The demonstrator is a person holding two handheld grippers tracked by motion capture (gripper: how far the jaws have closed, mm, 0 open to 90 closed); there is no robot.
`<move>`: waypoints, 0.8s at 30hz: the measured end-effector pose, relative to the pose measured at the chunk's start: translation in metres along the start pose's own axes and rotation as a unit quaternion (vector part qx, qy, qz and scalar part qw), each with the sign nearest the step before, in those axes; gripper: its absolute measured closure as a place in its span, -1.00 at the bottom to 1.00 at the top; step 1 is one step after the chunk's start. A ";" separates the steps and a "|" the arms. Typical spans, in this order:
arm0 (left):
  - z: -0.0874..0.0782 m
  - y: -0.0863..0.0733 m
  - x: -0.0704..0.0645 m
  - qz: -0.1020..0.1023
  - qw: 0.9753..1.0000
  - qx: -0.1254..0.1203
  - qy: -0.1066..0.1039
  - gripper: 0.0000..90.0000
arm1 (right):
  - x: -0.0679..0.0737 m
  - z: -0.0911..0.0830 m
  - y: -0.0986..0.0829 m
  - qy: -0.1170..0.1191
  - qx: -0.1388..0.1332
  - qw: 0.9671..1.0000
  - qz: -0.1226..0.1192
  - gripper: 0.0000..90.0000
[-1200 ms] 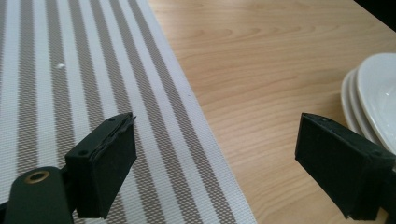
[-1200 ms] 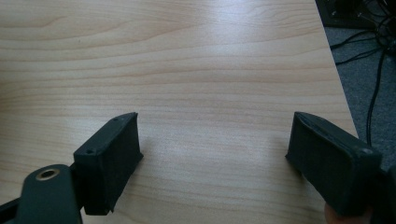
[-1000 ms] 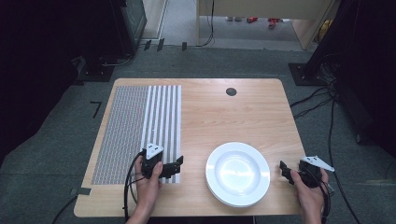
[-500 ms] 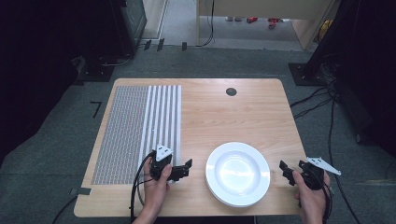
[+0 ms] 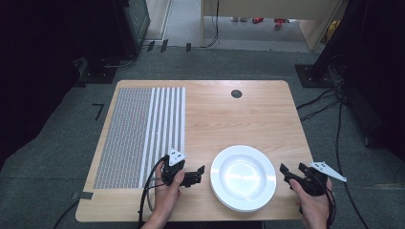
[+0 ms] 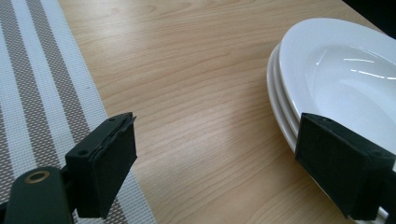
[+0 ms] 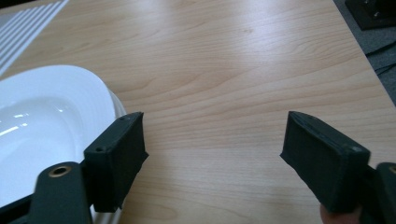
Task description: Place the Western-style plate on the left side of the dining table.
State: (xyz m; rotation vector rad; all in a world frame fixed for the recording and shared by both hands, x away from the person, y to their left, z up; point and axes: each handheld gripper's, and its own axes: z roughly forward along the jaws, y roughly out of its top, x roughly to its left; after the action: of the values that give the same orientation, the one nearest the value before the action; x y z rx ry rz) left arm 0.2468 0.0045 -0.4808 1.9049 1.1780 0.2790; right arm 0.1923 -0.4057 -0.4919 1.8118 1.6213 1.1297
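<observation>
**Stacked plates, flanked by two hand-held grippers**

Moved since the earlier frames: left gripper (image 5: 195,175) has travelled off the mat toward the plates; right gripper (image 5: 292,174) has barely shifted.

Item 1. Plates (image 5: 243,177): white, glossy, round, with a broad rim and shallow well. The left gripper view shows at least three rims stacked (image 6: 299,93); the exact count is hard to make out. They sit near the front edge of the surface (image 5: 239,119), which is pale wood-grain laminate.

Item 2. Left gripper: just beside the plates' left rim, jaws spread wide, holding nothing. In its own view, one jaw overlaps the edge of the plates and hides part of the rim; contact cannot be told.

Item 3. Right gripper: just beside the plates' right rim, at the surface's edge, jaws spread, bare wood between them. Grey three-cornered plate on top.

Item 4. Placemat (image 5: 141,133): woven, grey mesh with white stripes, left of the plates, flat.

Item 5. Round dark grommet (image 5: 236,93): beyond the plates, near the far edge.

Nothing lies between either gripper and the plates.
</observation>
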 end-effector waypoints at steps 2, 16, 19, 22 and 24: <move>0.001 0.000 -0.002 -0.001 1.000 0.001 -0.004 -0.72 | 0.002 0.000 0.000 0.000 -0.001 1.000 0.004 -0.49; 0.009 0.001 -0.019 0.009 0.999 0.008 -0.029 -0.72 | 0.020 -0.004 -0.002 0.016 -0.005 1.000 0.002 -0.25; 0.011 0.000 -0.025 0.011 0.999 0.011 -0.037 -0.72 | 0.022 -0.004 -0.002 0.023 -0.005 1.000 -0.003 -0.16; 0.013 0.000 -0.033 0.020 0.999 0.016 -0.046 -0.72 | 0.024 -0.006 -0.002 0.032 -0.003 0.999 -0.006 -0.02; 0.014 0.000 -0.035 0.021 0.998 0.016 -0.049 -0.72 | 0.023 -0.008 -0.004 0.035 -0.007 0.999 0.002 0.06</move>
State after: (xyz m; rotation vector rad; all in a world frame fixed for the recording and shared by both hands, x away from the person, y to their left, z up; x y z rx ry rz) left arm 0.2362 -0.0312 -0.4811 1.9506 1.0857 0.1884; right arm 0.1828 -0.3843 -0.4837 1.7868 1.6458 1.2148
